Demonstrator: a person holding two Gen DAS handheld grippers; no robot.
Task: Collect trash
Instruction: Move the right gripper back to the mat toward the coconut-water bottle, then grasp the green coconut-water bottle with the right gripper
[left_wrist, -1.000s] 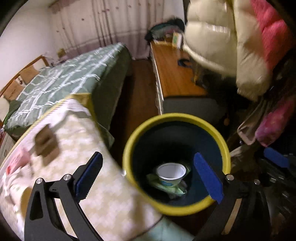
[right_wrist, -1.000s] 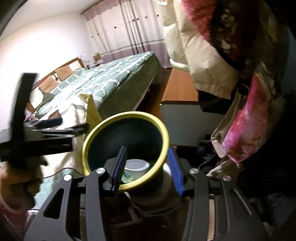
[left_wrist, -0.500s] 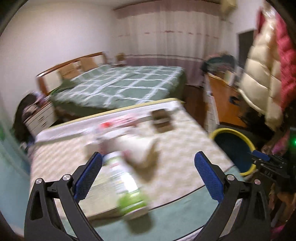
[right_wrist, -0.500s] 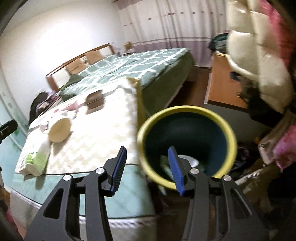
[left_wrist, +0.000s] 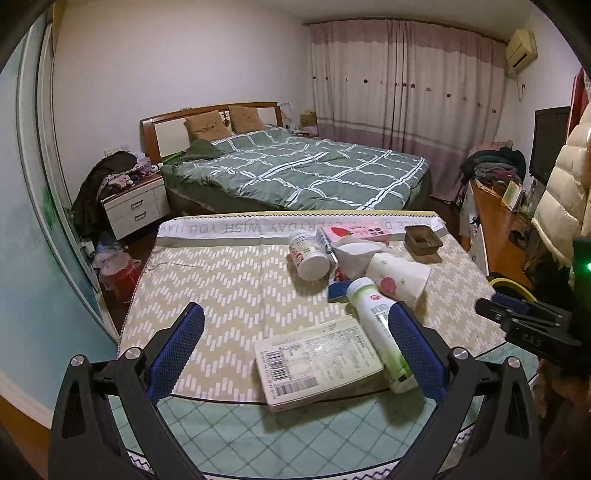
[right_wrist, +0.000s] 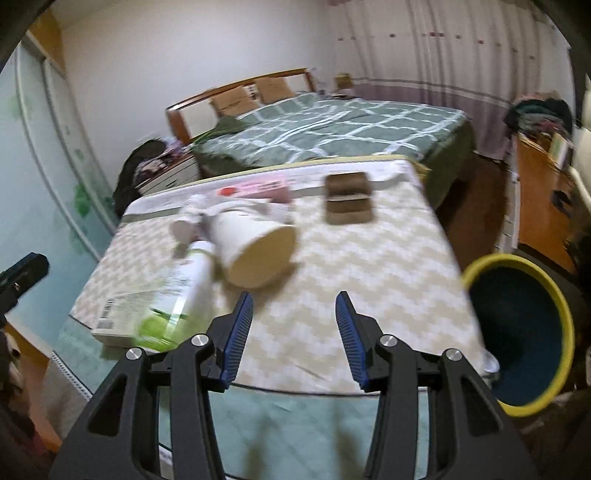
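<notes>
Left gripper (left_wrist: 295, 347): jaws spread wide, empty, hovering above the near edge of the table (left_wrist: 229, 280). Flat printed packet (left_wrist: 321, 363) lying below, between the blue pads, untouched; green-and-white bottle (left_wrist: 380, 332) on its side just inside the right pad (contact impossible to judge).

Right gripper (right_wrist: 293, 336): jaws roughly half parted, holding nothing, over bare patterned cloth.

Further out on the table: paper cup (right_wrist: 255, 249) tipped over, white jar (left_wrist: 308, 254) on its side, pink box (left_wrist: 354, 232) at the far edge, brown tray (left_wrist: 423, 240) near the far right corner.

Yellow-rimmed bin (right_wrist: 517, 336) standing on the floor, just beside the table's right edge.
</notes>
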